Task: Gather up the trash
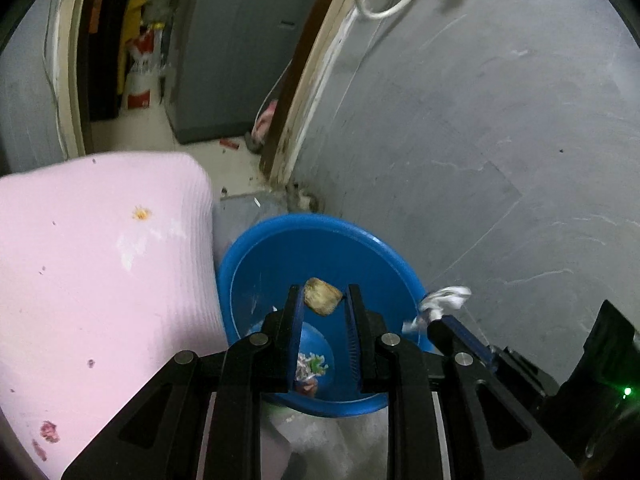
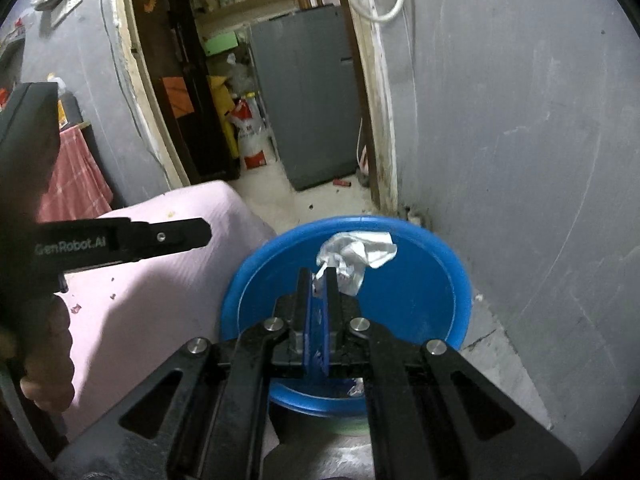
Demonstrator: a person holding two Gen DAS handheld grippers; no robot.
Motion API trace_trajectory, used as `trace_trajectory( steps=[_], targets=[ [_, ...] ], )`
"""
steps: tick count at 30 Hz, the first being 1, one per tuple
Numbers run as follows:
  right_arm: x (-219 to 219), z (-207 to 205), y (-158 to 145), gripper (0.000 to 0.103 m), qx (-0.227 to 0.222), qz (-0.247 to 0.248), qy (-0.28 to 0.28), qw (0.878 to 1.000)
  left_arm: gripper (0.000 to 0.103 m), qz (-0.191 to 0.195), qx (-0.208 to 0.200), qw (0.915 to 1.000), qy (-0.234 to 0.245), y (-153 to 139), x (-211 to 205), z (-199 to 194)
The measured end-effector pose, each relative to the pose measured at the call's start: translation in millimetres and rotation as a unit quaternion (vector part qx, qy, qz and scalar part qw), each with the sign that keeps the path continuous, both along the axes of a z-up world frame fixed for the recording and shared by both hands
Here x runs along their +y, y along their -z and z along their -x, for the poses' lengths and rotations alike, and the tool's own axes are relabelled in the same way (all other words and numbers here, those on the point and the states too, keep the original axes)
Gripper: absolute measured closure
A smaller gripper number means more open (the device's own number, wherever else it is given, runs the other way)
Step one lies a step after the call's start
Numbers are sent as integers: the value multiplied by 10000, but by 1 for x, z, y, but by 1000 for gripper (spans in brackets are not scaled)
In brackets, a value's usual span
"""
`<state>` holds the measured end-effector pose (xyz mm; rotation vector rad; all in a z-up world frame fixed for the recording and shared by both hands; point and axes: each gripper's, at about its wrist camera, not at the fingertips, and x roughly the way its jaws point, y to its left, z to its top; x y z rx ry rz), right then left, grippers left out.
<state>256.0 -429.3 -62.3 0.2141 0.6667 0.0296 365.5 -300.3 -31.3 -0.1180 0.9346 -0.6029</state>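
A blue plastic basin (image 1: pixel 280 256) stands on the floor beside a pink bed; it also shows in the right wrist view (image 2: pixel 424 280). Wrapper scraps (image 1: pixel 310 366) lie in its bottom. My left gripper (image 1: pixel 323 300) is shut on a crumpled brown scrap (image 1: pixel 322 295) and holds it over the basin. My right gripper (image 2: pixel 319 276) is shut on a crumpled white tissue (image 2: pixel 356 256) above the basin. The tissue (image 1: pixel 440 300) and right gripper also show at the basin's right rim in the left wrist view.
The pink bed (image 1: pixel 100 280) with small crumbs lies left of the basin. A grey wall (image 1: pixel 480 140) is close on the right. A doorway behind leads to a grey fridge (image 2: pixel 308 96). The left gripper's body (image 2: pixel 120 240) crosses the right wrist view.
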Motion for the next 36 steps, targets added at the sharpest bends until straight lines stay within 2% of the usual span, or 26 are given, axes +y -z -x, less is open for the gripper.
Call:
trace_trajectory(
  steps=[4, 6, 9, 12, 24, 28, 30, 32, 35, 36],
  targets=[
    [0, -6, 7, 97, 134, -77, -3, 9999, 71, -19, 251, 9997, -17, 13, -3, -9],
    [0, -7, 9, 96, 159, -109, 8, 9998, 70, -8, 331, 9995, 4, 15, -2, -7],
    [-2, -6, 7, 94, 114, -97, 57, 9999, 69, -11, 297, 9996, -18, 14, 0, -7],
    [-2, -3, 2, 88, 20, -57, 143, 9999, 63, 32, 183, 9998, -86, 10, 5, -5],
    [-1, 20, -48, 55, -586, 200, 363, 9974, 37, 136, -584, 9972, -451, -31, 50, 20],
    [5, 34, -71, 37, -854, 260, 398, 9952, 25, 217, -897, 9939, -608, -49, 72, 34],
    [8, 41, -81, 29, -990, 278, 396, 9939, 23, 273, -1058, 9914, -715, -59, 84, 42],
    [13, 48, -91, 16, -1108, 324, 399, 9925, 23, 295, -1216, 9890, -794, -68, 94, 52],
    [21, 60, -103, 6, -1233, 306, 415, 9910, 19, 312, -1425, 9855, -861, -80, 108, 67],
    [24, 65, -106, 4, -1279, 272, 432, 9905, 11, 333, -1497, 9841, -895, -83, 112, 73]
  ],
)
